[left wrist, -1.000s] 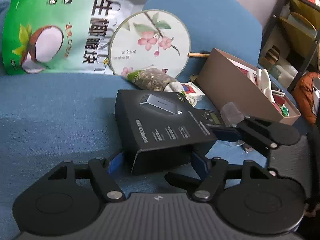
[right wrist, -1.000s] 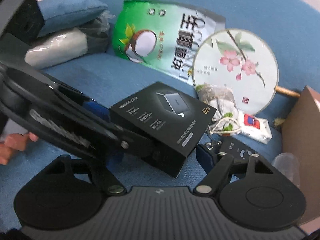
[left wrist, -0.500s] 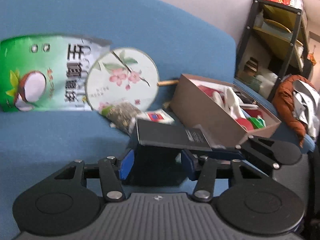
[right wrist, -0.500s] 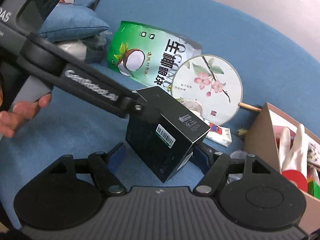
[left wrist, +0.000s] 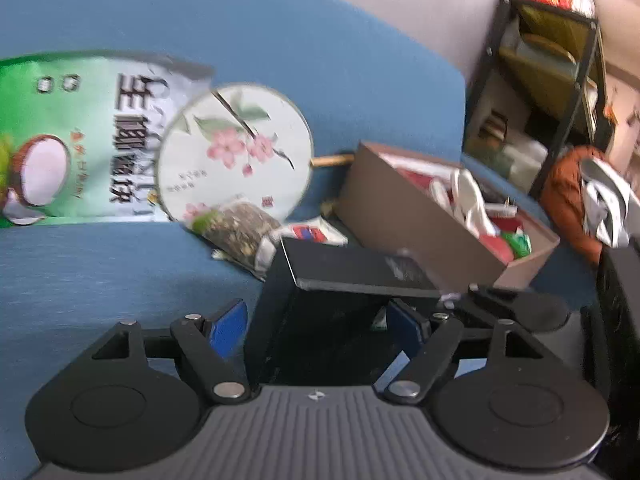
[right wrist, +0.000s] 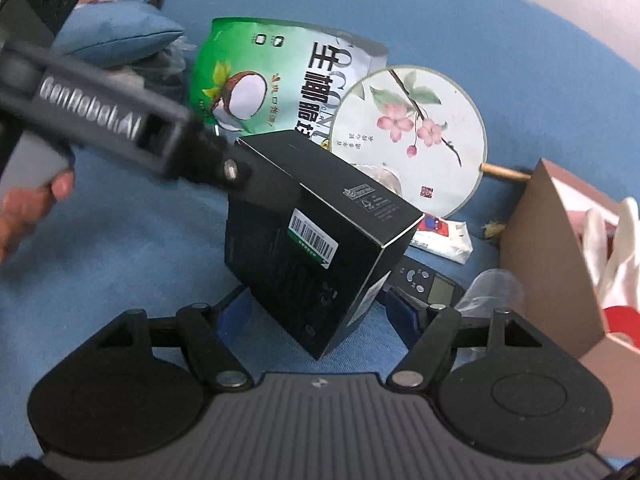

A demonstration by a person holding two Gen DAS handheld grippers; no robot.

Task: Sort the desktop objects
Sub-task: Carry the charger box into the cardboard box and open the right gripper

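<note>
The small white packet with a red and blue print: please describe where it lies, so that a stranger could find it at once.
Start at the blue sofa seat and find the round fan painted with pink blossoms. Just below its lower edge, left of the brown cardboard box, lies the small white packet. It alone is flat and white with a red-and-blue print.

One black carton [right wrist: 320,236] stands on the blue sofa [right wrist: 120,280]. One green coconut snack bag [right wrist: 280,80] and one round floral fan [right wrist: 412,140] lean on the backrest. There is one net pouch of dried herbs [left wrist: 236,232], one small tissue packet [right wrist: 444,236], one dark remote-like device [right wrist: 424,280], one clear plastic cup [right wrist: 492,288] and one open brown cardboard box [left wrist: 400,216]. One blue cushion [right wrist: 116,36] lies at the far left. Two hand-held grippers are in view.
</note>
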